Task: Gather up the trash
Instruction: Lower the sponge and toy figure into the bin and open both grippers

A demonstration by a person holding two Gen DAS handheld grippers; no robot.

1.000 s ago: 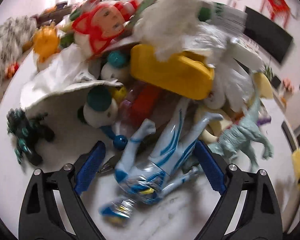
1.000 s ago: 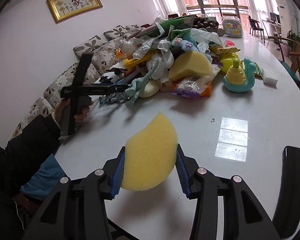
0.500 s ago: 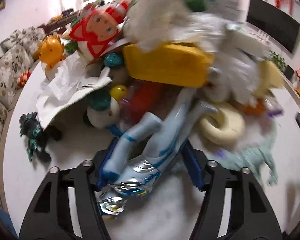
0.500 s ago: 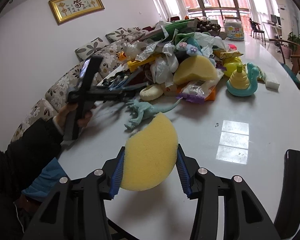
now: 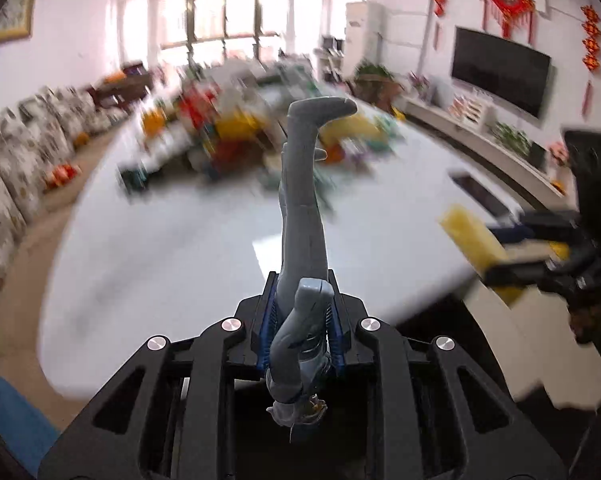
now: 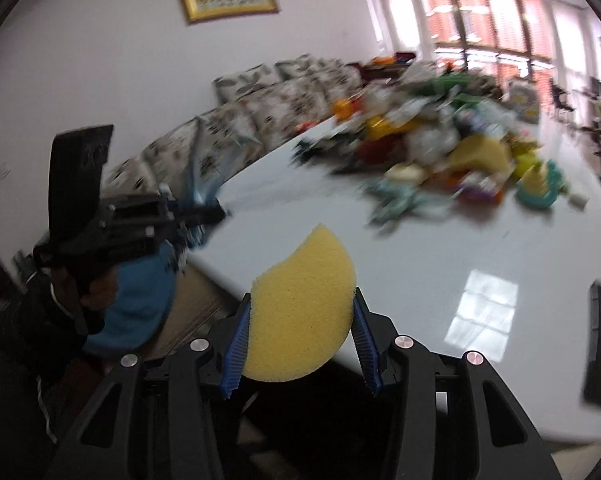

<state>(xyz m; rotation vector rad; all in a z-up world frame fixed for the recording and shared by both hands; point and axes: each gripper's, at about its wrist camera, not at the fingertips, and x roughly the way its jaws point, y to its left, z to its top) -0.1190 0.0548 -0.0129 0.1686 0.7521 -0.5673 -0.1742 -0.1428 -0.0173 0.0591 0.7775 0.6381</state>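
Risk: our left gripper (image 5: 300, 334), jaws closing on the toy figure (image 5: 302, 216), pinches only its torso; legs toward twelve o'clock could lever it loose. Right gripper (image 6: 300, 330) holds the sponge (image 6: 302, 308).

My left gripper (image 5: 300, 328) points forward and downward, its jaws closing with the blue pads (image 5: 269, 330) pressed against the grey toy figure (image 5: 302, 240) that stands up between them. My right gripper (image 6: 298, 344) also slants downward, its two blue pads (image 6: 238, 346) clamped on either side of the yellow sponge (image 6: 300, 312). From the right wrist view my left hand (image 6: 100, 280) grips the handle under the left gripper, with a dark sleeve (image 6: 28, 340) and a blue cuff (image 6: 144, 292) behind it.
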